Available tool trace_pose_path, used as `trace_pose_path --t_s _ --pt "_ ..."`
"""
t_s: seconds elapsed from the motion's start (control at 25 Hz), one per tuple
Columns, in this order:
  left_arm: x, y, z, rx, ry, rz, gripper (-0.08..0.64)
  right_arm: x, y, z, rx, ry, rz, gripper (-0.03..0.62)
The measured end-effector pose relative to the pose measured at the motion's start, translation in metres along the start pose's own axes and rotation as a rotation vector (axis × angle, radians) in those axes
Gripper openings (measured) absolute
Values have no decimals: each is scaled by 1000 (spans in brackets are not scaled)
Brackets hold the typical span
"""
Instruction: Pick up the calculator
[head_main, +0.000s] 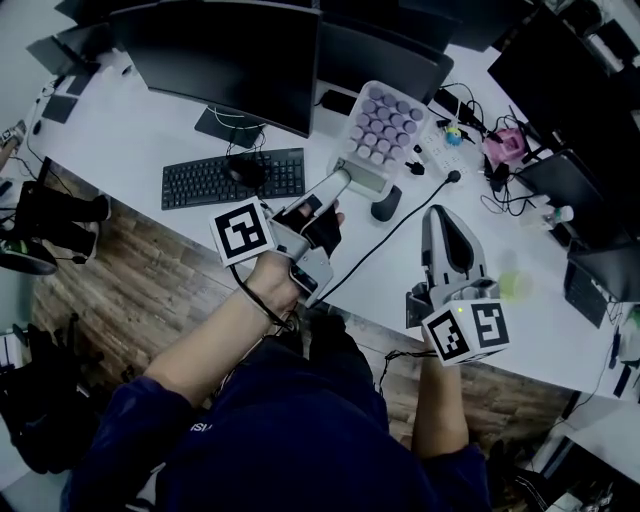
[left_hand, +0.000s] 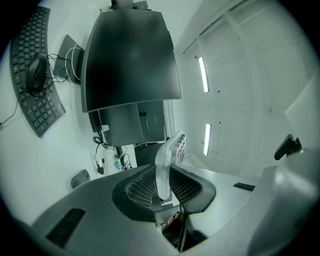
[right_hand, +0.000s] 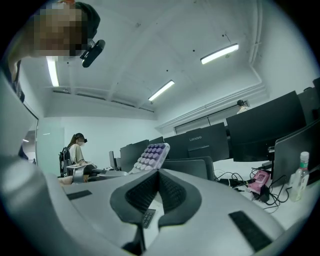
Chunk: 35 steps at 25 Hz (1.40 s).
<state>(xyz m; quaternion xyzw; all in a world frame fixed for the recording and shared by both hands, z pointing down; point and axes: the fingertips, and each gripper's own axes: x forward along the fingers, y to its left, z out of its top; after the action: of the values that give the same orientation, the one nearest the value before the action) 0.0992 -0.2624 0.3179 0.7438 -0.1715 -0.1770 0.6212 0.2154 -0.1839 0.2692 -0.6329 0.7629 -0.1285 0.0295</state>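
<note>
**Calculator in the left gripper, clear of the counter**

Calculator (head_main: 385, 125), white with rows of round purple keys, is sitting clamped in the left gripper (head_main: 340, 182), which is pinching it by its near edge. In the left gripper view, the jaws are standing narrow, and the ribbed pads (left_hand: 141, 187) are pressing on both faces of the thin white body (left_hand: 164, 160), seen edge-on. The head view is showing the keys facing up. There the calculator is lying over the white counter (head_main: 130, 120), between the base of a dark monitor (head_main: 215, 55) and a dark mouse (head_main: 385, 204). From the right gripper view, the calculator (right_hand: 150, 156) is showing tilted and raised above the counter, in front of a row of monitors.

The right gripper (head_main: 440, 215) is holding nothing. Its jaws are standing together with no thing between them, and it is hovering to the right of the left gripper, well apart from the calculator.

A black keyboard (head_main: 233, 178) is lying on the counter to the left, with a second mouse (head_main: 245, 170) resting on its keys. A pink object (head_main: 505, 145) is sitting among cables at the right.
</note>
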Motion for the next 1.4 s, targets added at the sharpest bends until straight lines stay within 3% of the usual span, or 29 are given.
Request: trace_pose_path --t_s 1.4 --pt "16 -90 10 75 -8 -160 100 -22 9 86 -94 -161 -21 2"
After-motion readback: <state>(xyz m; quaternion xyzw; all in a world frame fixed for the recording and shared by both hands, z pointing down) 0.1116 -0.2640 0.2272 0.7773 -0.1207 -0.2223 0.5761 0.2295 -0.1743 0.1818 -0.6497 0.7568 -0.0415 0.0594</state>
